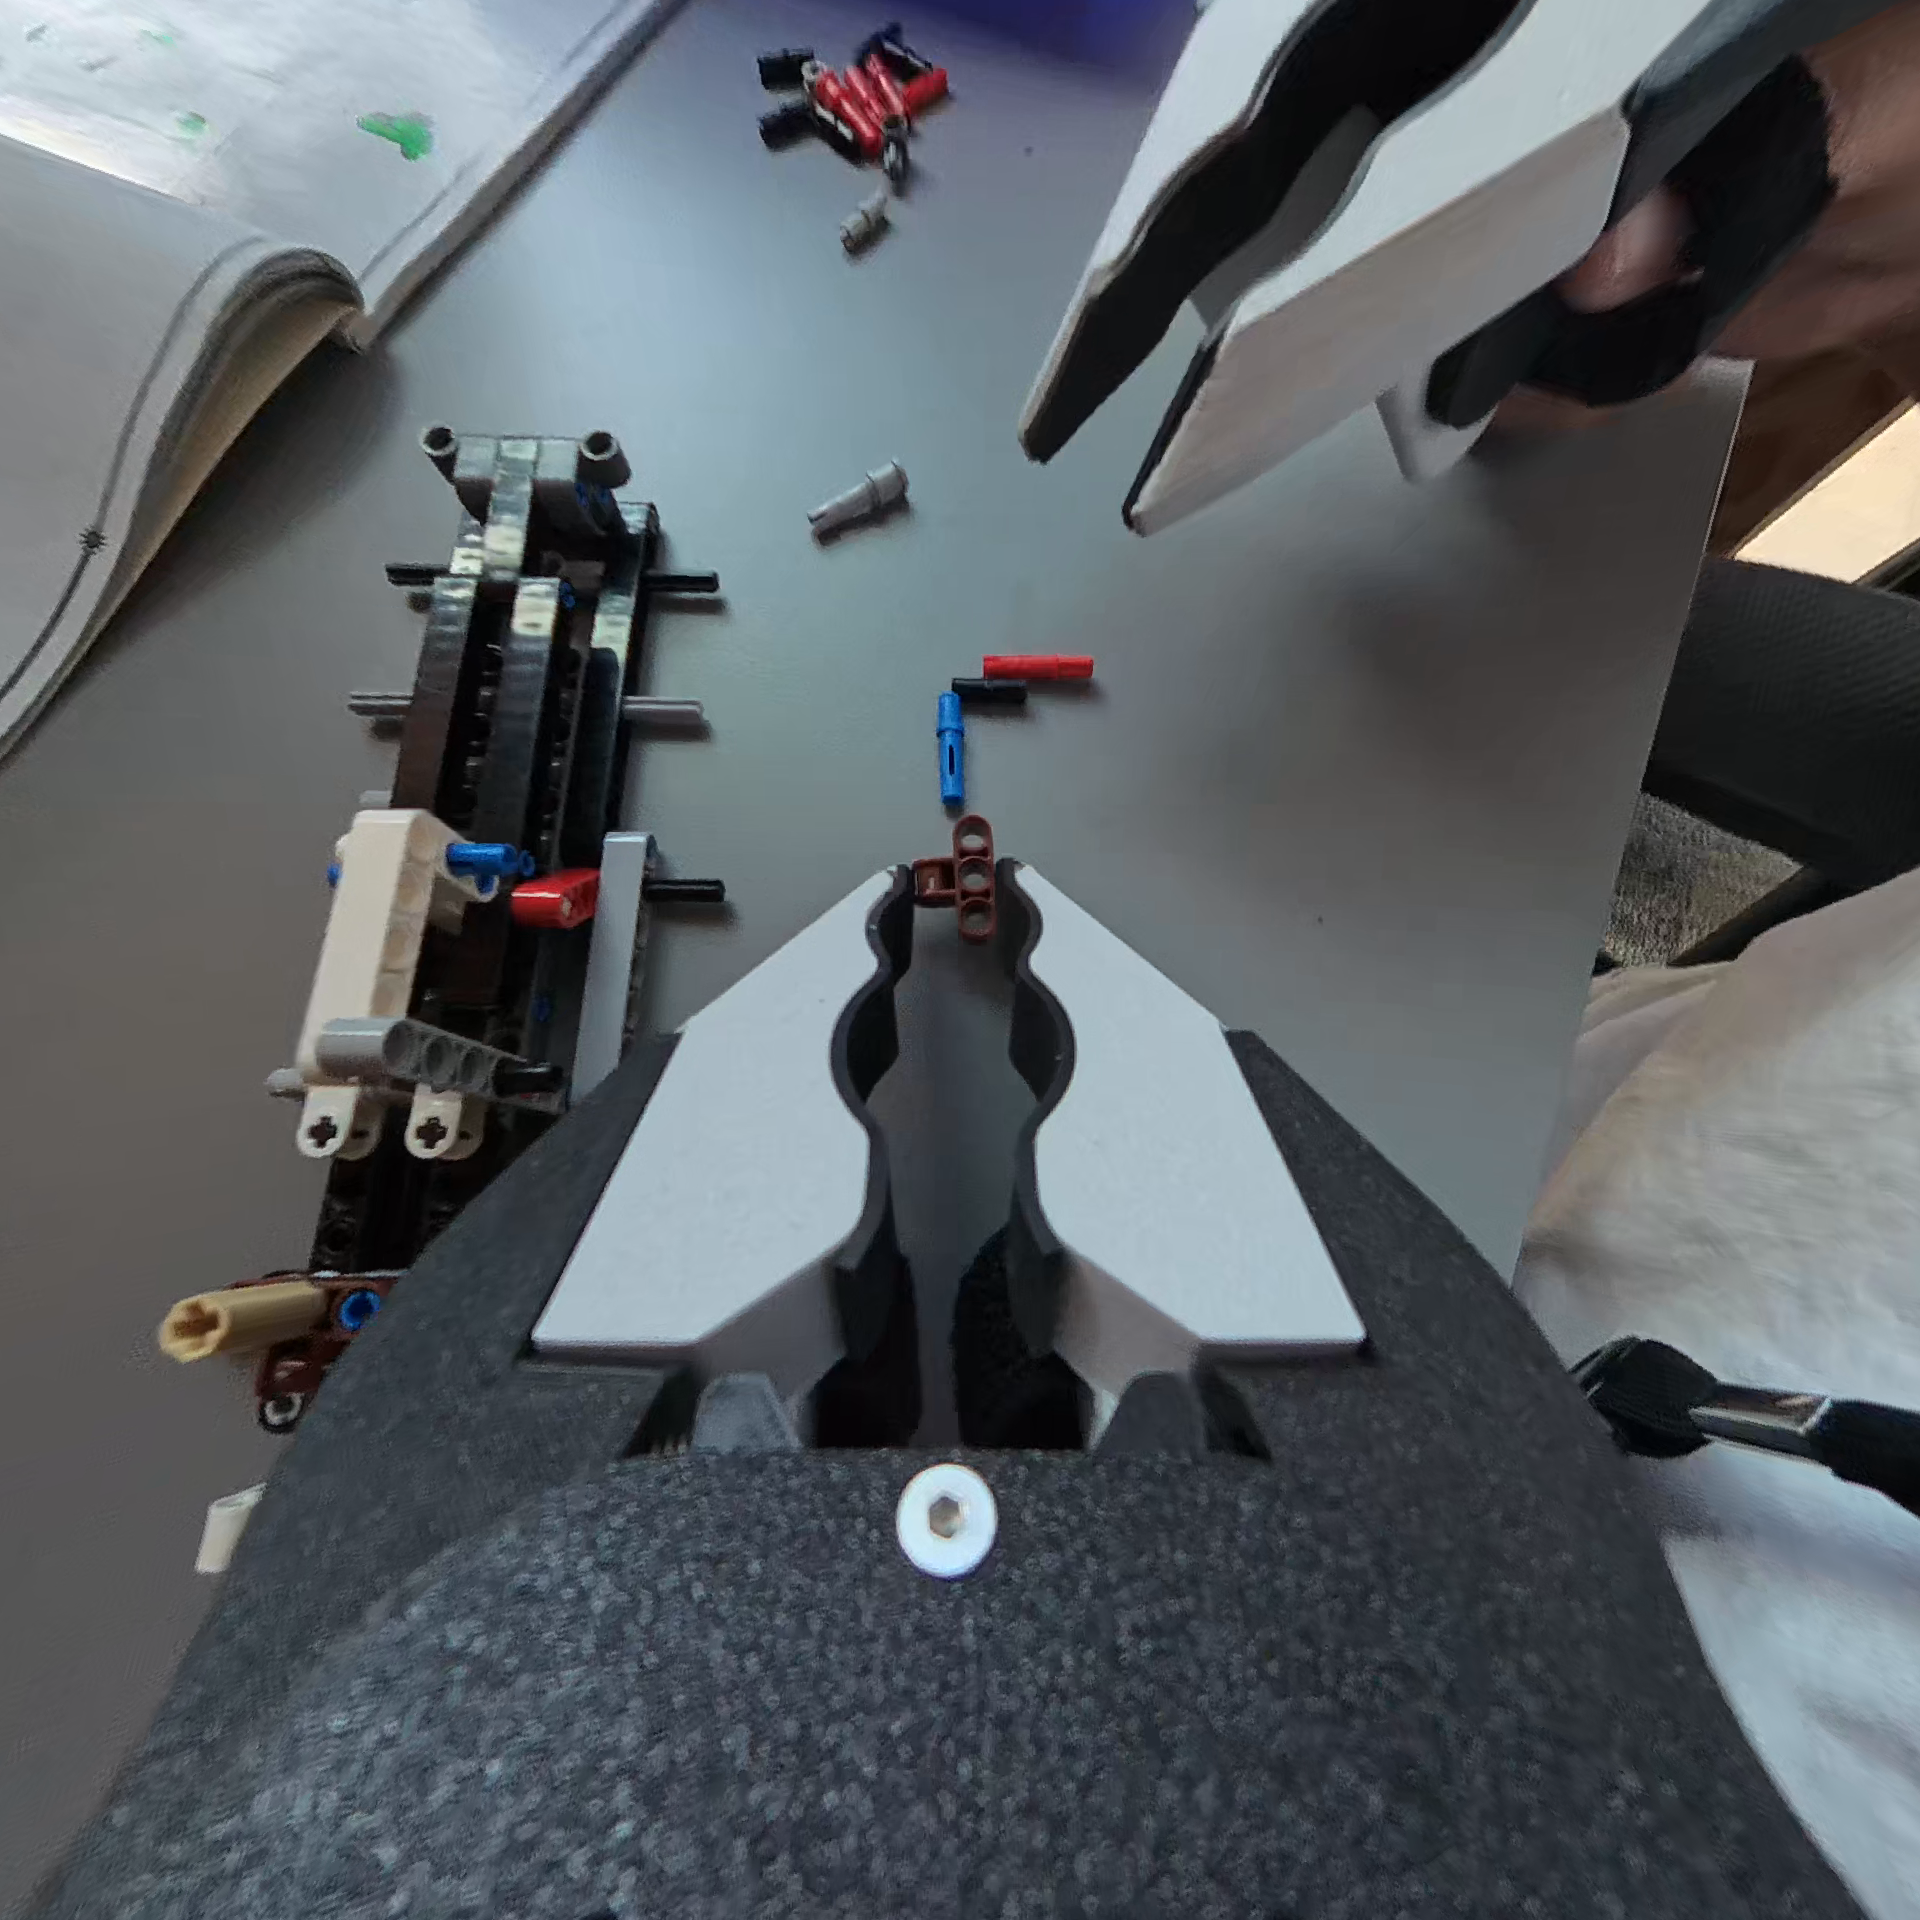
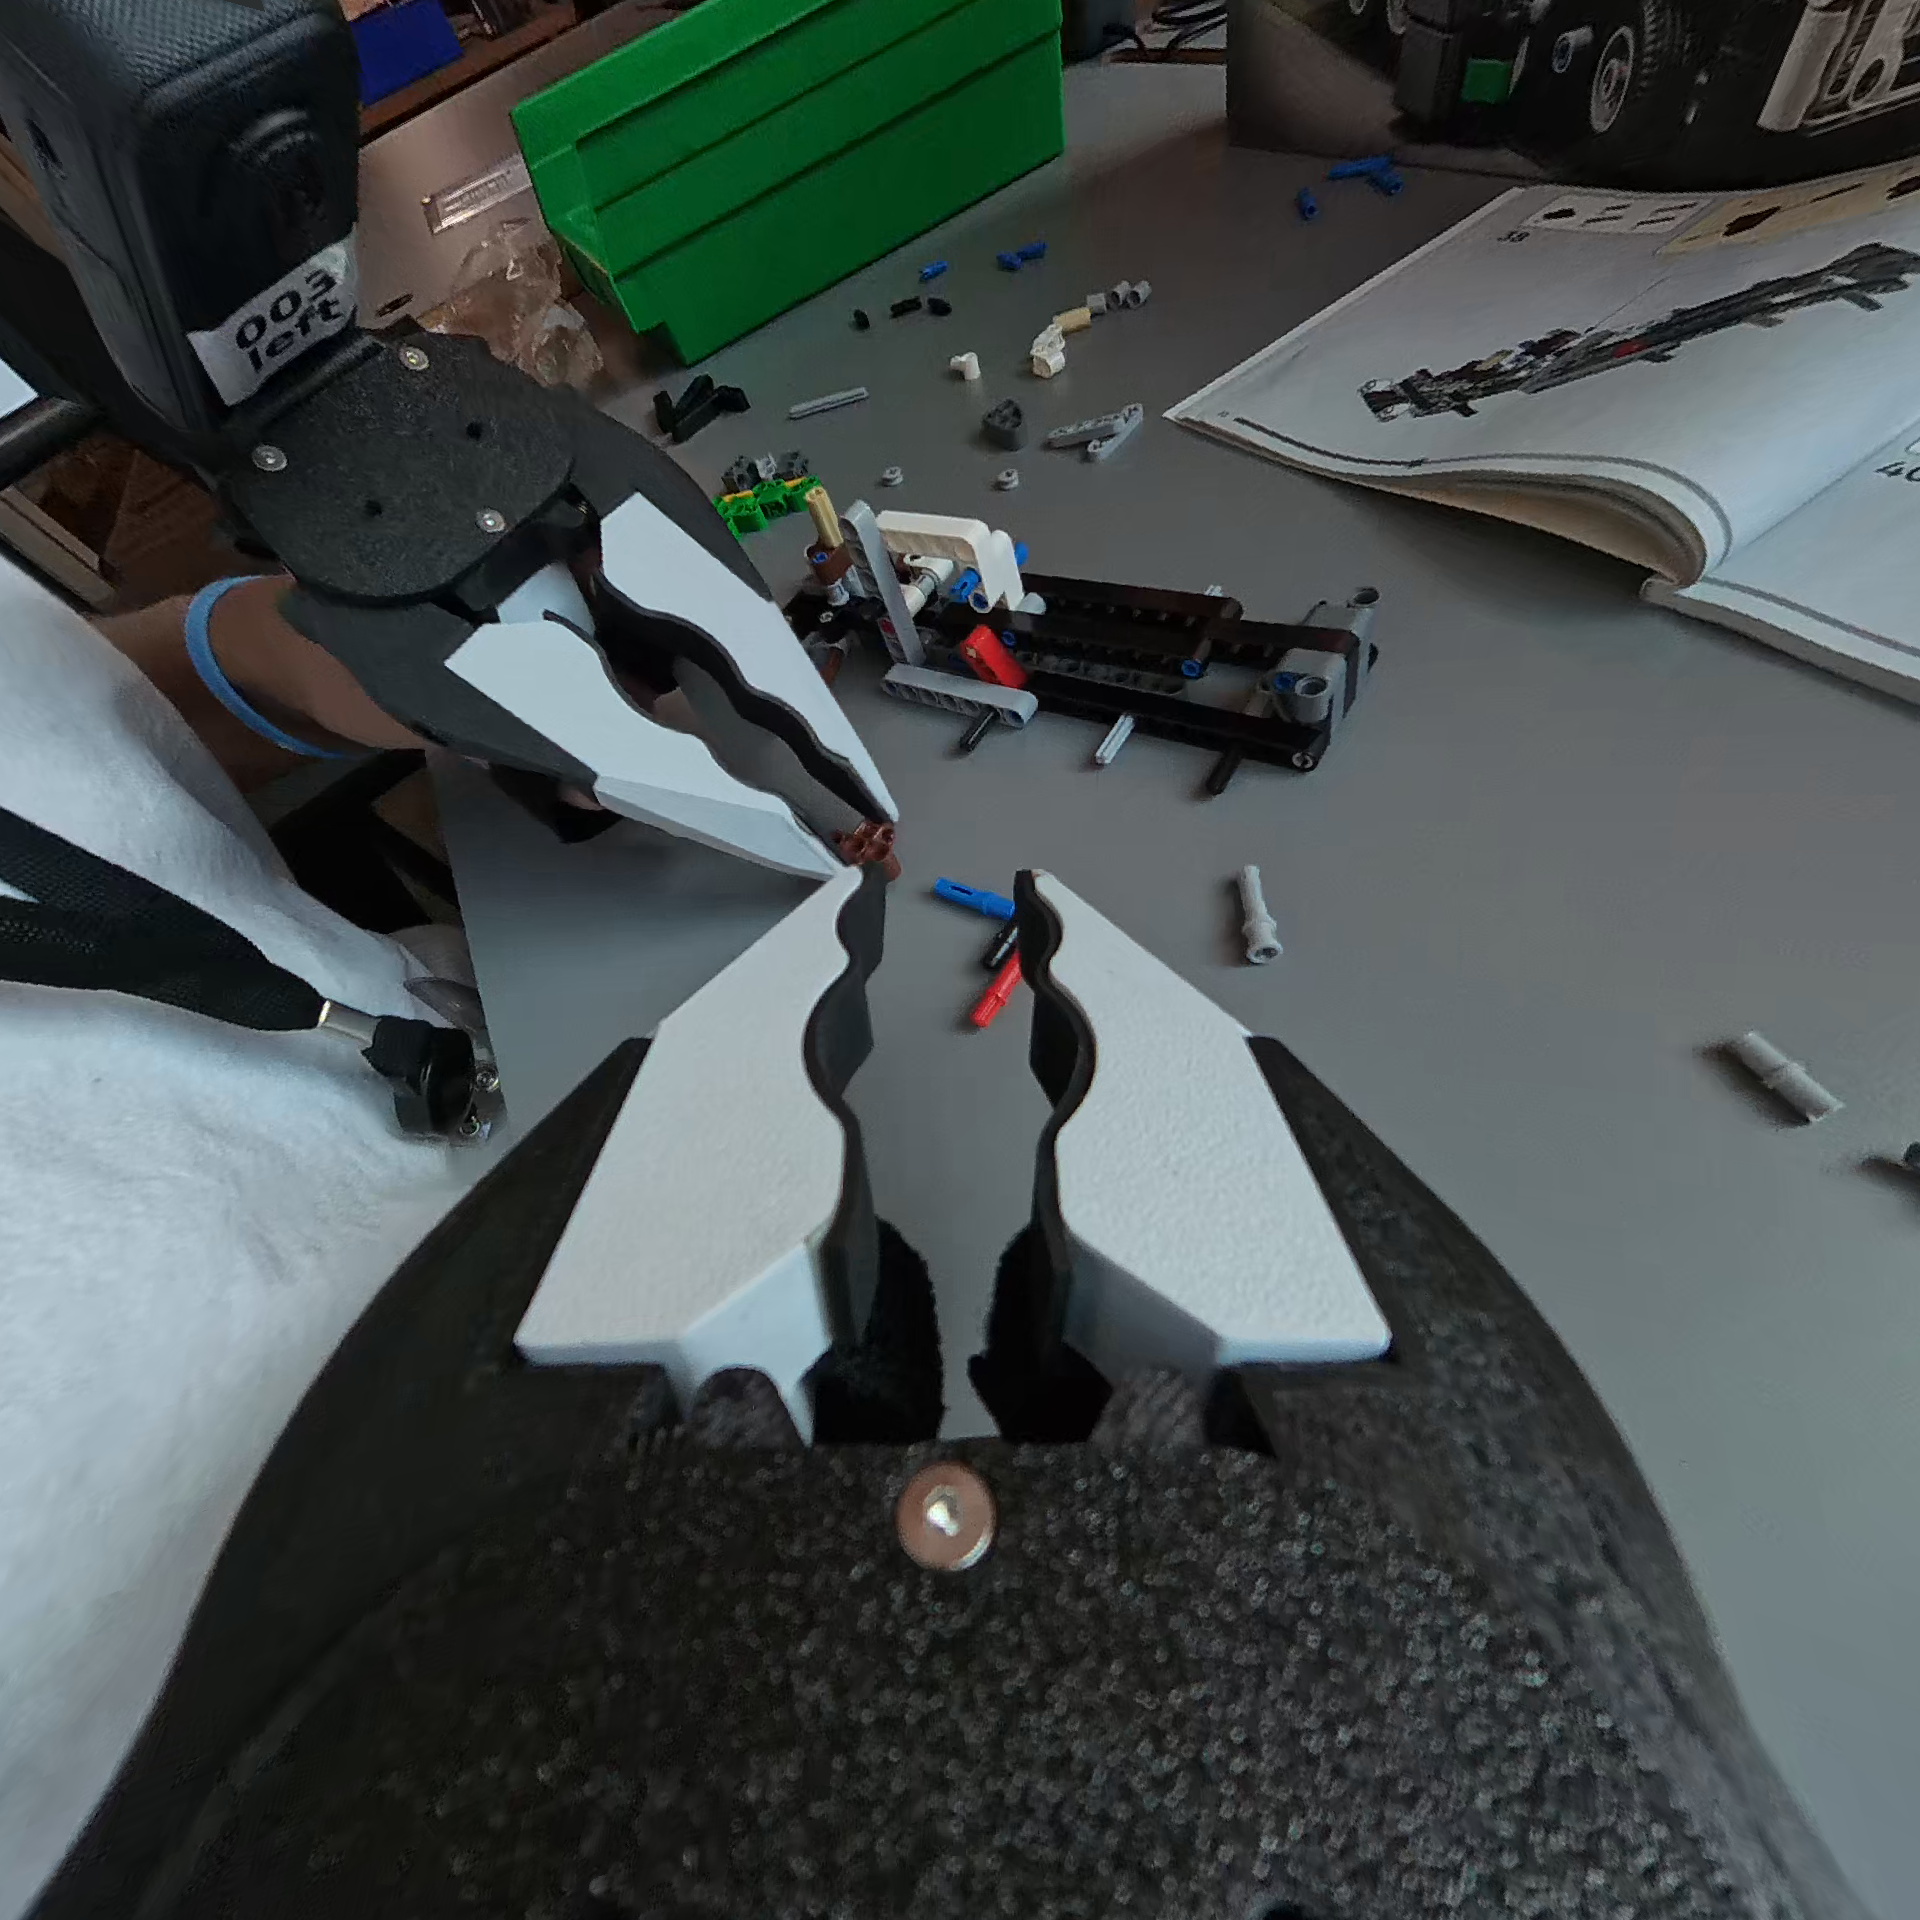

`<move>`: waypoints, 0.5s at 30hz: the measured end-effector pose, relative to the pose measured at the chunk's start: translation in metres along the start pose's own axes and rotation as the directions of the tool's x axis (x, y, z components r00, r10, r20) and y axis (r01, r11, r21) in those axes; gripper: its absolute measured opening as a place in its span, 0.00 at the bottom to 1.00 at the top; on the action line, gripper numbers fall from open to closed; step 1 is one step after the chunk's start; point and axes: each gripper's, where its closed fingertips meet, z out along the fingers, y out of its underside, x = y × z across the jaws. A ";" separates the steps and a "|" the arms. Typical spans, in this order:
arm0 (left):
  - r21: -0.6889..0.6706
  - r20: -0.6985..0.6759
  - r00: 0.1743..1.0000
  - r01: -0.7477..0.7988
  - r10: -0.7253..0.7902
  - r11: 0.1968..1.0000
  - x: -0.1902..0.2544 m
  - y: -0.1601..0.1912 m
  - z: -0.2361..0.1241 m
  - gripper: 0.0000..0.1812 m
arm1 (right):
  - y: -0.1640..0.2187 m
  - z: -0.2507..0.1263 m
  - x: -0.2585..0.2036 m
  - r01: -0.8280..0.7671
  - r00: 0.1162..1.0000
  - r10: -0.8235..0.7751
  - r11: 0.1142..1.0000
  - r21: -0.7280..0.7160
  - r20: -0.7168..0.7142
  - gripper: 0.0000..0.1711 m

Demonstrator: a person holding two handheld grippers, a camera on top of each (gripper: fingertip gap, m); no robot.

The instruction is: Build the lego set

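Clearly the build is only partway: the model, a long black-and-grey frame with a white block, a red piece and several pins sticking out of its sides, lies on the grey tabletop, left of the left hand-held gripper in that gripper's own view and far-centre in the right wrist view. By my reading it is well short of the long vehicle chassis pictured in the open manual at the far right, so most of the assembly is left.

The piece in hand now is a small brown connector. The left hand-held gripper is clenched on it at the very fingertips, just above the tabletop. The right hand-held gripper is released, its jaws apart with nothing between them, its tips just beside the connector.

Just beyond the connector lie a blue pin, a black pin and a red pin, close together. Likely one of these goes into the connector next, though that is a guess. A grey pin lies farther off, and a small heap of red and black parts farther still.

More loose parts are scattered at the far side, before a green bin.
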 end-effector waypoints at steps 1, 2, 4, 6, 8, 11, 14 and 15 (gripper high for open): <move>0.049 -0.011 1.000 0.023 -0.022 0.999 0.000 -0.008 -0.003 0.08 | -0.002 0.001 0.000 -0.009 1.000 0.009 1.000 0.002 -0.009 0.14; 0.111 -0.033 0.999 0.041 -0.038 0.993 0.002 -0.018 -0.007 0.08 | -0.004 0.003 0.001 -0.027 0.999 0.027 1.000 0.008 -0.022 0.14; 0.214 -0.010 0.998 0.061 -0.060 0.975 -0.004 -0.035 -0.016 0.07 | -0.009 0.008 0.008 -0.113 0.991 0.113 0.994 0.015 -0.069 0.13; 0.275 0.038 0.998 0.037 -0.049 0.961 -0.012 -0.045 -0.022 0.07 | -0.019 0.013 0.003 -0.217 0.976 0.219 0.974 0.059 -0.018 0.13; 0.313 0.107 0.994 0.001 -0.036 0.950 -0.021 -0.051 -0.029 0.07 | -0.031 0.017 -0.008 -0.303 0.952 0.293 0.945 0.121 0.093 0.12; 0.325 0.190 0.981 -0.090 0.028 0.941 -0.025 -0.055 -0.037 0.07 | -0.040 0.024 -0.009 -0.383 0.921 0.361 0.909 0.166 0.146 0.13; 0.343 0.253 0.964 -0.171 0.084 0.924 -0.025 -0.058 -0.042 0.07 | -0.047 0.033 -0.014 -0.407 0.909 0.377 0.896 0.177 0.178 0.14; 0.343 0.275 0.956 -0.192 0.097 0.920 -0.027 -0.058 -0.043 0.07 | -0.047 0.036 -0.017 -0.409 0.907 0.378 0.898 0.166 0.187 0.14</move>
